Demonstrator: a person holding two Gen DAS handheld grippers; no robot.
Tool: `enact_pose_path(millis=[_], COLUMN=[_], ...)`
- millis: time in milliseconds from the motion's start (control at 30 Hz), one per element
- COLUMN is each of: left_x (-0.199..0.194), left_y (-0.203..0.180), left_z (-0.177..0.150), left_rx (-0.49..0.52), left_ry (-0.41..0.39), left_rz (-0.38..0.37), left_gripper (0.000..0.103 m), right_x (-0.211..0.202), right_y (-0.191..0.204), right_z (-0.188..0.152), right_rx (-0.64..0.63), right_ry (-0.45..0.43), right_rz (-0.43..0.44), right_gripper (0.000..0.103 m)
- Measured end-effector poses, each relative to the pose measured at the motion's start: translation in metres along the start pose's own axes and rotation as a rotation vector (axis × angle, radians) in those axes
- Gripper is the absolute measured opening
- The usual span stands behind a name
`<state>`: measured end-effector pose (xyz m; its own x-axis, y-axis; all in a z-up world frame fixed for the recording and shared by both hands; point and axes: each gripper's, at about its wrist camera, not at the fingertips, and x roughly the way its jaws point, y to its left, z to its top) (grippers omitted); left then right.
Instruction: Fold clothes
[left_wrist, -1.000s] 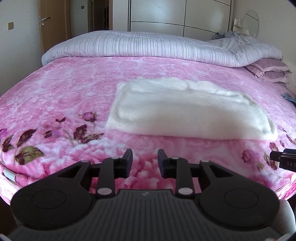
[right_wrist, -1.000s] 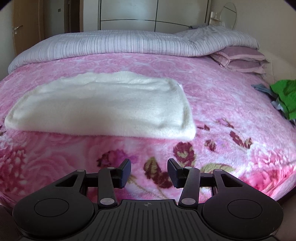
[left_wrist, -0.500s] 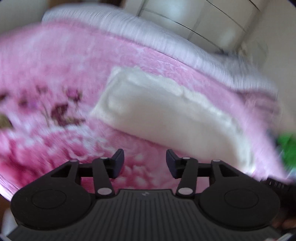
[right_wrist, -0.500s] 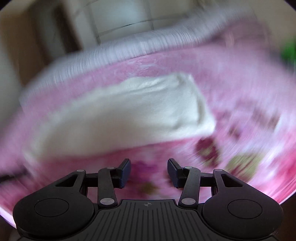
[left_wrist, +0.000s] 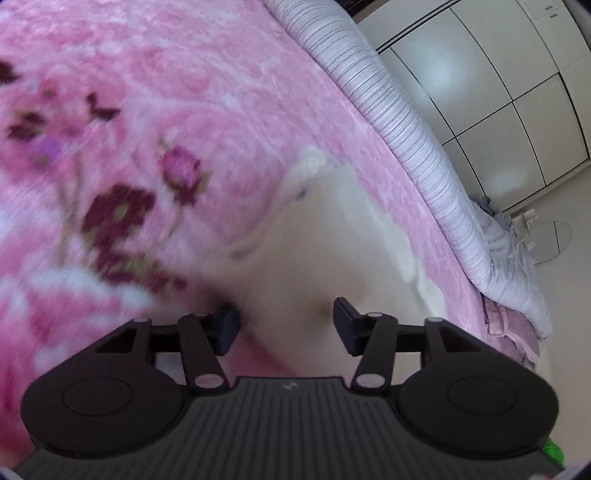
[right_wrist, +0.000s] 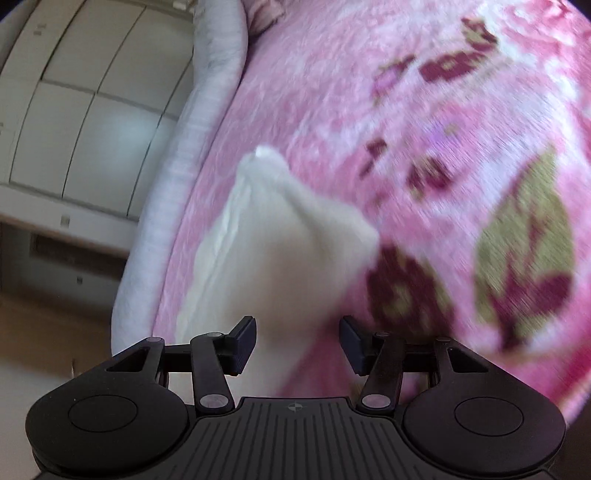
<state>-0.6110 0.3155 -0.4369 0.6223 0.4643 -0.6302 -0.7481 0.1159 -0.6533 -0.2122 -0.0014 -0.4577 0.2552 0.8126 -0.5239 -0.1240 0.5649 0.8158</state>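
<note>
Each gripper straddles a near corner of the white cloth: left gripper (left_wrist: 286, 325) just eased narrower, right gripper (right_wrist: 297, 341) just widened, both unclenched with fabric between the jaws, pads not pressing. The cloth (left_wrist: 332, 251) lies on the pink blanket (left_wrist: 129, 110), its long axis running between the two hands. No readable writing
</note>
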Motion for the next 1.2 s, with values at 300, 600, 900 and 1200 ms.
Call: enact_pose_path(millis=[300,600,900,1200], left_x=[-0.010,-0.091,-0.152,-0.124], left_y=[-0.008,0.015,-0.004,-0.093], left_z=[-0.003,-0.042,-0.085,-0.136], left_rx=[0.121,0.125,0.531,0.890], left_ry=[-0.059,0.012,0.116,0.139], left_rz=[-0.005,-0.076,-0.025,-0.259], left_gripper=[0.010,0.009,0.011,0.011], right_x=[0.004,-0.066,-0.115,-0.118], right_y=[0.000,-0.008,-0.047,-0.056], right_z=[0.003,-0.003,-0.008,-0.009], right_rx=[-0.086,-0.143,-0.163,-0.077], right_ry=[-0.077,-0.026,0.046,0.013], right_rz=[0.019,0.015,-0.017,-0.003], right_gripper=[0.007,0.007,0.019,0.032])
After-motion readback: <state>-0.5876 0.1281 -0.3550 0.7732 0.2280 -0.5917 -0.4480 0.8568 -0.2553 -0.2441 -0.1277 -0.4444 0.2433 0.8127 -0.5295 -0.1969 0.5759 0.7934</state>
